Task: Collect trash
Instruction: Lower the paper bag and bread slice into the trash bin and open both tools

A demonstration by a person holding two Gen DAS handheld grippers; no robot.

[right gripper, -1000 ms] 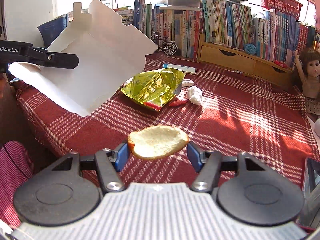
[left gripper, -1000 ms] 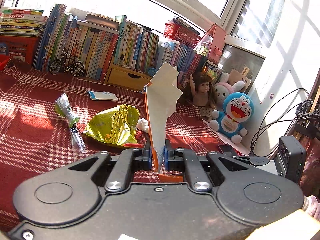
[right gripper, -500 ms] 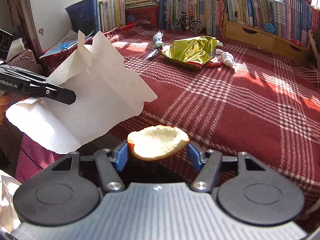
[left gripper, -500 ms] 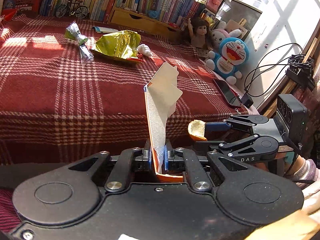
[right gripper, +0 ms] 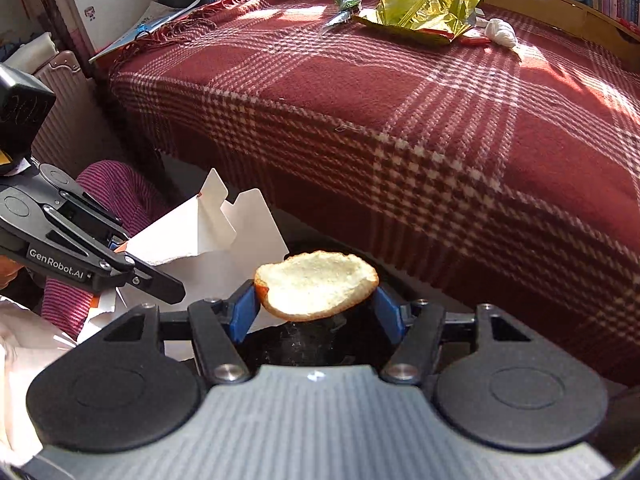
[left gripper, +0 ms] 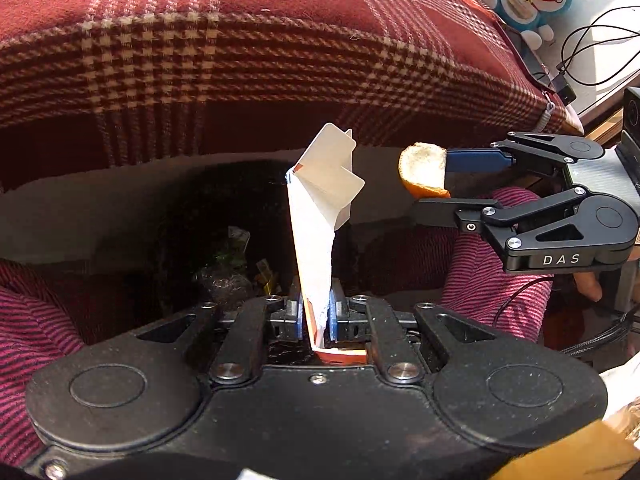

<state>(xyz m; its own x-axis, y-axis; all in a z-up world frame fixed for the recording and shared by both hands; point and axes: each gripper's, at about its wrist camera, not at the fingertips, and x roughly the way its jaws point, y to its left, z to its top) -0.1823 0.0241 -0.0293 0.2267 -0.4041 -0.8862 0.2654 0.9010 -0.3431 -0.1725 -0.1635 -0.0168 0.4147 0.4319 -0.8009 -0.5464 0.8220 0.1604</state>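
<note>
Both hands are loaded. The left gripper (left gripper: 314, 316) is clamped tight on a flattened white carton (left gripper: 320, 208), pinched by its lower end so the floppy rest stands clear of the fingers. The right gripper (right gripper: 316, 306) has its jaws set wide, squeezing an orange peel (right gripper: 316, 284) edge to edge like a little bowl. Both hang just off the near edge of the plaid blanket (right gripper: 440, 120), tipped down over a dark trash bin (left gripper: 224, 216) with junk already in it, so I'd guess the drop comes next. A yellow foil bag (right gripper: 424, 12), a small wrapper (right gripper: 344, 0) and a white wad (right gripper: 500, 32) sit near the blanket's far edge, uncollected.
</note>
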